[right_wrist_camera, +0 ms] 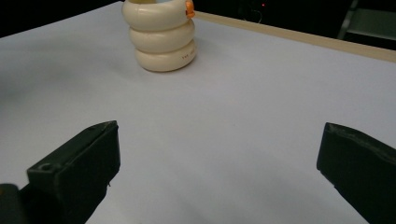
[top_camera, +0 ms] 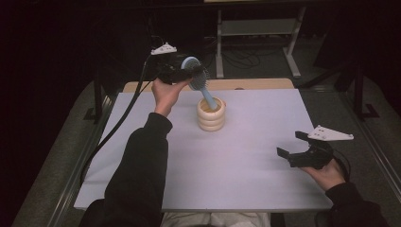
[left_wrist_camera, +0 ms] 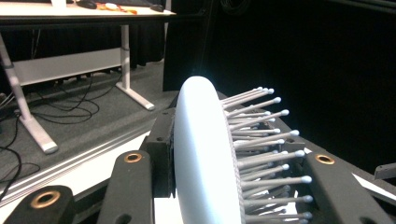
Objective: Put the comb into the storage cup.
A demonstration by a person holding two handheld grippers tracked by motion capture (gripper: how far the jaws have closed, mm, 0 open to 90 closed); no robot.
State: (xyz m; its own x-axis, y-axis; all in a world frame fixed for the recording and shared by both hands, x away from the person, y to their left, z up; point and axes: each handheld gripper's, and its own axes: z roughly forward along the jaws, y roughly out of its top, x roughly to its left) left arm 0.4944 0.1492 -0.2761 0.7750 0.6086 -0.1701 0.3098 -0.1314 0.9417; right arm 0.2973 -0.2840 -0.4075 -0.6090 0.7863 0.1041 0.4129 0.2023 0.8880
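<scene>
In the high view, we see our left gripper (top_camera: 182, 71) raised above the far part of the white table (top_camera: 246, 175), its jaws clamped on the head of a pale blue hairbrush (top_camera: 201, 82). The brush slants down and to the right from the gripper, and its handle end dips into the open top of a cream ribbed holder (top_camera: 211, 117) that stands upright near the middle of the far half of the table. The holder looks like three stacked rings. Our left hand (top_camera: 166, 92) grips the tool from below, and a black cable trails from it down the left side of the table. Our right gripper (top_camera: 295, 150) rests low over the right edge of the table, well apart from the holder, with its jaws spread wide and nothing between them.

In the left gripper view, we look along the two black jaws, which press on the hairbrush (left_wrist_camera: 205, 158) from both sides. Its smooth rounded back faces left and its ball-tipped bristles (left_wrist_camera: 266, 154) stick out to the right. Behind it we see a dark floor with cables and the legs of another desk (left_wrist_camera: 28, 121).

In the right gripper view, our right gripper (right_wrist_camera: 219, 168) has its jaws standing far apart over bare white table (right_wrist_camera: 261, 102), holding nothing. The cream holder (right_wrist_camera: 161, 39) stands farther off at upper left, with a small orange spot at its rim.
</scene>
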